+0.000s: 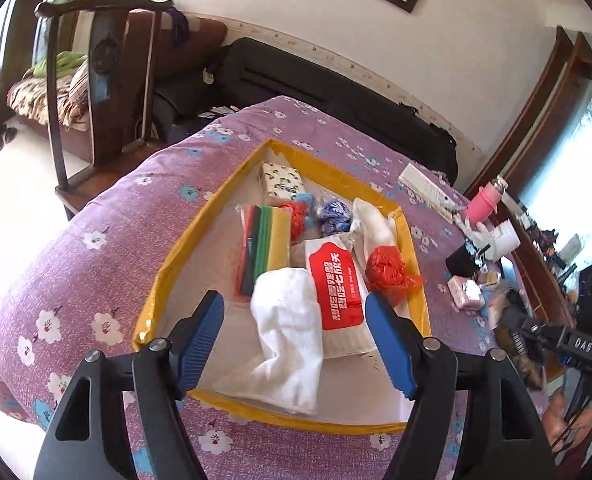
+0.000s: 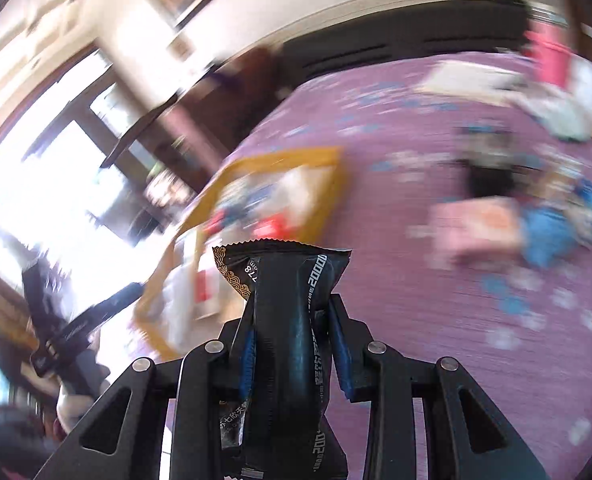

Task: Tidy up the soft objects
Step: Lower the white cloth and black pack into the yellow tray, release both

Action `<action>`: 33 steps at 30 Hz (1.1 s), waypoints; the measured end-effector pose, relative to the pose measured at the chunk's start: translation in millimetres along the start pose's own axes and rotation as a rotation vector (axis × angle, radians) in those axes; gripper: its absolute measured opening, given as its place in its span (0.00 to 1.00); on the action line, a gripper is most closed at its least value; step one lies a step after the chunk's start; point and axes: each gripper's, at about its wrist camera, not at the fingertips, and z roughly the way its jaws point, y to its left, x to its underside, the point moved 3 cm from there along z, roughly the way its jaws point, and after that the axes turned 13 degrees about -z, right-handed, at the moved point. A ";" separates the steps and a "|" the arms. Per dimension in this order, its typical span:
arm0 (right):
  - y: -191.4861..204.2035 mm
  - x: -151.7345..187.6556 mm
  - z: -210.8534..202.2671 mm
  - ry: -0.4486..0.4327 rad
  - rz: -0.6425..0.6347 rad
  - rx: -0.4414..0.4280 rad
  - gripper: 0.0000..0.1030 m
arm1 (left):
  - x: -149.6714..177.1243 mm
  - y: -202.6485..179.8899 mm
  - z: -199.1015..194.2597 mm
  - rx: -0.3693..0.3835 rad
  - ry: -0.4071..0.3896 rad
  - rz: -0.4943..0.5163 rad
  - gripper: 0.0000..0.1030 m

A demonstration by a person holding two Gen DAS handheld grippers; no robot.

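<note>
A yellow-rimmed tray (image 1: 200, 224) lies on the purple floral cloth. It holds a white towel (image 1: 288, 328), a red-and-white tissue pack (image 1: 338, 288), a red plastic bag (image 1: 388, 272), a sponge pack (image 1: 262, 240), a blue ball (image 1: 334, 212) and a patterned tissue box (image 1: 282, 180). My left gripper (image 1: 294, 320) is open and empty just above the towel. My right gripper (image 2: 292, 320) is shut on a black packet (image 2: 288, 300), right of the blurred tray (image 2: 272, 164). The right gripper shows at the right edge of the left wrist view (image 1: 536, 332).
A pink bottle (image 1: 482, 202), a white cup (image 1: 506, 240), a black item (image 1: 462, 262) and small pink packs (image 1: 466, 294) lie on the cloth right of the tray. A dark wooden chair (image 1: 108, 80) stands at the back left. The right wrist view is motion-blurred.
</note>
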 end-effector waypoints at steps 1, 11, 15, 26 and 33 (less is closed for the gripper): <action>19.2 -6.1 16.8 0.030 -0.044 -0.036 0.34 | -0.8 3.5 -2.7 0.002 -0.003 -0.014 0.73; 98.7 -14.4 136.7 0.285 -0.286 -0.084 0.34 | -8.1 21.1 -14.4 -0.016 -0.051 -0.026 0.75; 90.0 -27.6 154.2 0.281 -0.295 0.006 0.34 | -8.7 25.5 -10.5 -0.028 -0.045 -0.023 0.75; 91.2 -32.9 133.7 0.213 -0.327 0.011 0.65 | -2.8 7.0 -17.3 -0.042 -0.050 0.013 0.80; 34.2 -22.0 44.6 0.070 -0.243 0.121 0.72 | 16.3 -41.3 -15.4 0.017 0.009 0.138 0.81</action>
